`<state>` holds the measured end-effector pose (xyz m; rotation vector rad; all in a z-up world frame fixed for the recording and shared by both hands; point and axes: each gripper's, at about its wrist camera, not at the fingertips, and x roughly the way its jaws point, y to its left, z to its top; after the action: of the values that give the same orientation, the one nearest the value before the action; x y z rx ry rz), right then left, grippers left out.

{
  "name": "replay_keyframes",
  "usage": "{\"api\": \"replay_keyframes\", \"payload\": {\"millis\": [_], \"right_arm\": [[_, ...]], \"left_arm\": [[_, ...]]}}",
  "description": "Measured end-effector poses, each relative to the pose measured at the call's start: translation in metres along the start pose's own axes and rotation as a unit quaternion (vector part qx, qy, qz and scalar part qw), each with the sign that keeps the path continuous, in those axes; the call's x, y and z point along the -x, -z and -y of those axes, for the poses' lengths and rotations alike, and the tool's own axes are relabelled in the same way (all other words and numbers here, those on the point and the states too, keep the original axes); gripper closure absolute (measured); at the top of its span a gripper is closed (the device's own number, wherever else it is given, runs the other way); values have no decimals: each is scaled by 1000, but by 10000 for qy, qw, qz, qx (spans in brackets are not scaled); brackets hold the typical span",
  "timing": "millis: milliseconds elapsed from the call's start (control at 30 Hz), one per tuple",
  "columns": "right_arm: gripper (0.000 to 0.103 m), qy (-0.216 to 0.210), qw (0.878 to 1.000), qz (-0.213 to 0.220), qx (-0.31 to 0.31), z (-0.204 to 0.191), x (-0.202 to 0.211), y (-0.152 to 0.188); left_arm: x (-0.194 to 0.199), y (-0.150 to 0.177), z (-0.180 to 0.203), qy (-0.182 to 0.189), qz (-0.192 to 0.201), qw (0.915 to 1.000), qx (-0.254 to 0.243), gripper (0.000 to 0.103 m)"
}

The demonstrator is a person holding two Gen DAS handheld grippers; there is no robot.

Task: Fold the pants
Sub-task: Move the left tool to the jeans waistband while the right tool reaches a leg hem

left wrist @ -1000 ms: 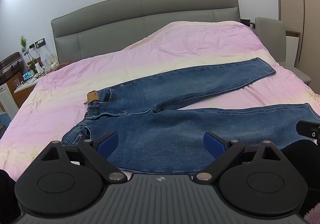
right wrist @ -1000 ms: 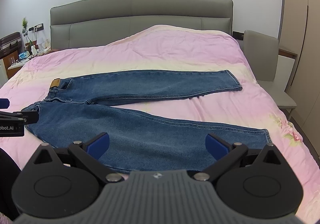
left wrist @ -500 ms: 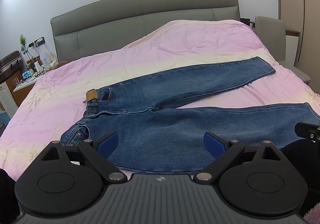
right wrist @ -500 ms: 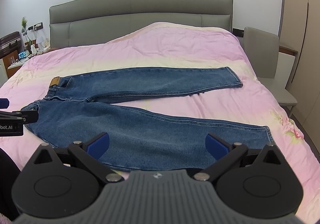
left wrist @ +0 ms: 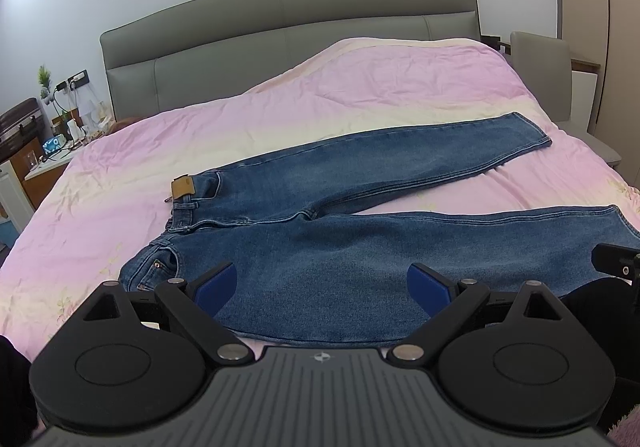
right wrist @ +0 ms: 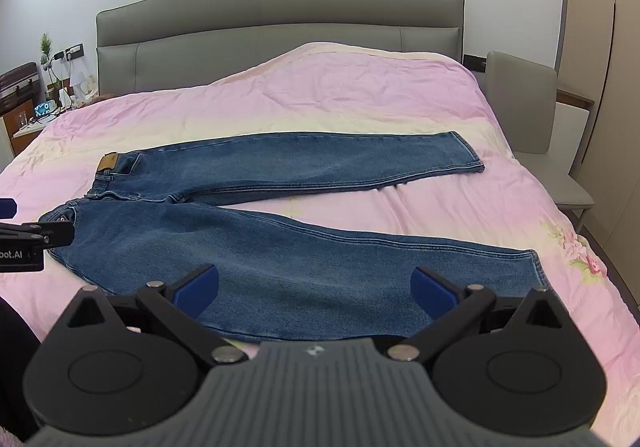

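Observation:
Blue jeans (left wrist: pixel 328 247) lie flat on the pink bed cover, waistband with a tan patch to the left, two legs spread apart toward the right. They also show in the right wrist view (right wrist: pixel 280 247). My left gripper (left wrist: pixel 322 285) is open and empty above the near leg close to the waist. My right gripper (right wrist: pixel 314 287) is open and empty above the near leg further toward its hem. Each gripper's tip shows at the edge of the other's view.
The grey headboard (left wrist: pixel 288 35) stands at the back. A nightstand with small items (left wrist: pixel 48 151) is at the left. A grey chair (right wrist: pixel 536 119) stands beside the bed on the right. The pink cover (right wrist: pixel 360 95) stretches behind the jeans.
Both grippers have shifted slightly, so the jeans sit a little lower and closer in view. The jeans have not moved and the jaws stay open.

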<state>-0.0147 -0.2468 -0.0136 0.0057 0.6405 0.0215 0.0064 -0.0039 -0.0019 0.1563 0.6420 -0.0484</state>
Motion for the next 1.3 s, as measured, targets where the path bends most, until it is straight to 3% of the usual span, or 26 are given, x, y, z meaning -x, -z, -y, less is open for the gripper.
{"api": "replay_keyframes", "payload": {"millis": [233,400,533,733,933,1033,1200,1300], "right_arm": [[5,-4,10000,19,-6,2,-1,0],[5,38,9995,299,-24,19,-1,-2],[5,134,9979,606,164,44,-6,-4],[5,-36,9982,416,436,86,-26,-14],[12,266,9956,124,890,121,-52,-21],[27,307,9950,-161,932,142,-67,-24],[48,397,9908,-696,1094,172,-96,-18],[54,440,9850,-1128,1229,187,-116,-8]], "left_arm": [[-1,-2,-6,80,-4,10000,-7,0],[0,-9,-26,53,187,9979,-619,0],[-10,-17,-57,127,60,9961,-873,0],[-39,-21,-100,303,-229,9890,-1429,0],[-86,-11,-130,660,-744,9727,-2097,5],[-115,2,-141,698,-1043,9617,-2439,6],[-168,34,-145,756,-1594,9357,-3055,6],[-195,54,-143,720,-1875,9187,-3400,6]]}}
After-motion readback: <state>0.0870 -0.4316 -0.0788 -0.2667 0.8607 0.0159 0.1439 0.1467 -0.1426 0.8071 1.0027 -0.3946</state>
